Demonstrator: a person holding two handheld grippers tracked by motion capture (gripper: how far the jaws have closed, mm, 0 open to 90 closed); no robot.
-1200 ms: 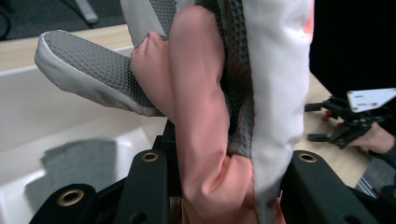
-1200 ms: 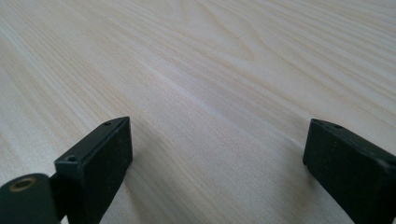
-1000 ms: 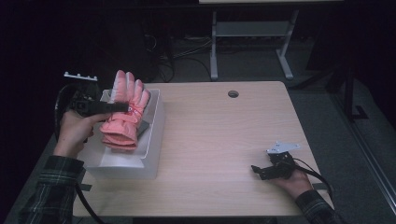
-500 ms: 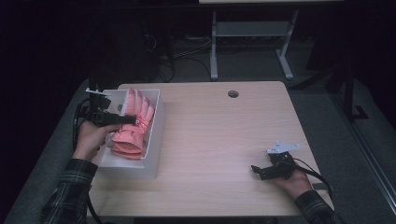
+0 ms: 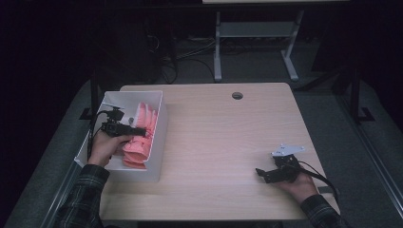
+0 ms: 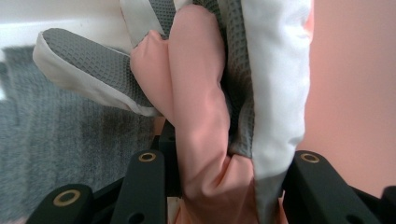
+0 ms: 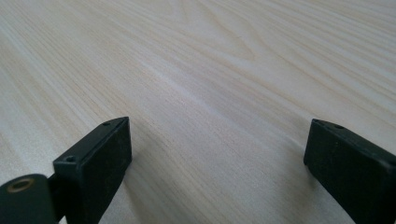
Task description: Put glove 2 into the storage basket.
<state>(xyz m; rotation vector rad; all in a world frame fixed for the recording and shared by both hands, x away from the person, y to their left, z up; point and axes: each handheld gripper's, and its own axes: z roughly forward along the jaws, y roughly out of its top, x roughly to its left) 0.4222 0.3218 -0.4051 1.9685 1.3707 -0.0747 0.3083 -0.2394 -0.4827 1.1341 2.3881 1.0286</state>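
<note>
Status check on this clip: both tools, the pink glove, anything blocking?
Left tool clamped on the pink glove, low inside the white bin. Right tool open, nothing between its jaws, resting on the table. Nothing in the way.

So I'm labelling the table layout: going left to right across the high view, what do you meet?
Left gripper → pink glove in the white bin → round hole in the tabletop → right gripper, resting on the wooden table.
</note>
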